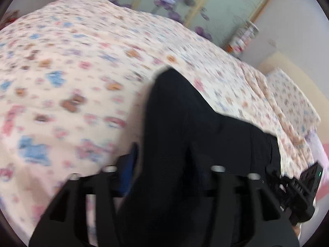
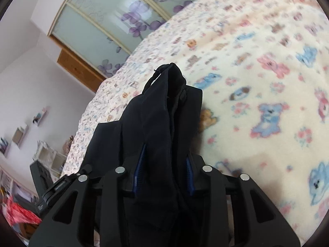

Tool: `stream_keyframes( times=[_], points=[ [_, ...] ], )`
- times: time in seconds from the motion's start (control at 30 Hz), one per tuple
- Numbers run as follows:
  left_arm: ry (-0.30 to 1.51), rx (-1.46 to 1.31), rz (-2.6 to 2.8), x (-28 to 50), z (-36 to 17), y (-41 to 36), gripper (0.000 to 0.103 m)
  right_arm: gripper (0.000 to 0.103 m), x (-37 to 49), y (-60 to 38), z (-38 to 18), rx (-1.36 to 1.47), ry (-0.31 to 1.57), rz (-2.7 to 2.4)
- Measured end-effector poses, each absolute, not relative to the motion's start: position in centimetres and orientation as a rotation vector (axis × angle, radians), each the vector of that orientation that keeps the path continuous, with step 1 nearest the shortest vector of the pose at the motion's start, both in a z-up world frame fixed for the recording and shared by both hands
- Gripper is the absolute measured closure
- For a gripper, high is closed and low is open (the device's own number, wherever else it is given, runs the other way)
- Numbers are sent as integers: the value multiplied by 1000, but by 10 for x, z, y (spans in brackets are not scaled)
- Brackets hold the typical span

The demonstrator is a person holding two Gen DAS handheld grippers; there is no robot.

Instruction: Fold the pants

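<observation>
The black pants [image 1: 185,127] hang bunched between the fingers of my left gripper [image 1: 162,164], which is shut on them above the bed. One blue finger pad [image 1: 129,164] shows at the left of the cloth; the other is hidden under it. In the right wrist view my right gripper [image 2: 164,168] is shut on the black pants [image 2: 164,107], with both blue pads [image 2: 138,170] pressed against the bunched cloth. The pants rise in a folded peak beyond the fingers. The right gripper's body [image 1: 304,187] shows at the left wrist view's right edge.
The bed is covered by a cream blanket with pink and blue bears [image 1: 72,72], also in the right wrist view [image 2: 257,82]. A wardrobe with frosted flower-print doors [image 2: 107,22] stands beyond the bed. Shelves and clutter [image 2: 24,144] line the wall at the left.
</observation>
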State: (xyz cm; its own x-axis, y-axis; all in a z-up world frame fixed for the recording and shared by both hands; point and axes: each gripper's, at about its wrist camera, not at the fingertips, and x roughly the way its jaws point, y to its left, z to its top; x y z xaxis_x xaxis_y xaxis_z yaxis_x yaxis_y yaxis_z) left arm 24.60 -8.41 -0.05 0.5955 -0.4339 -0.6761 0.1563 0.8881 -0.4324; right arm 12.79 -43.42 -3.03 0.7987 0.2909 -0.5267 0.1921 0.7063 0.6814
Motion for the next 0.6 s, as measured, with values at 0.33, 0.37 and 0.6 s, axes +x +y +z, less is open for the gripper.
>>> stream_keyframes(
  times=[0.33, 0.37, 0.6],
  points=[
    [586, -175, -400, 190, 70, -91, 4, 47, 84, -438, 18, 800, 444, -21],
    [589, -143, -449, 186, 71, -107, 4, 47, 86, -432, 26, 777, 433, 31],
    [677, -30, -527, 183, 42, -161, 4, 10, 110, -399, 21, 766, 563, 252]
  ],
)
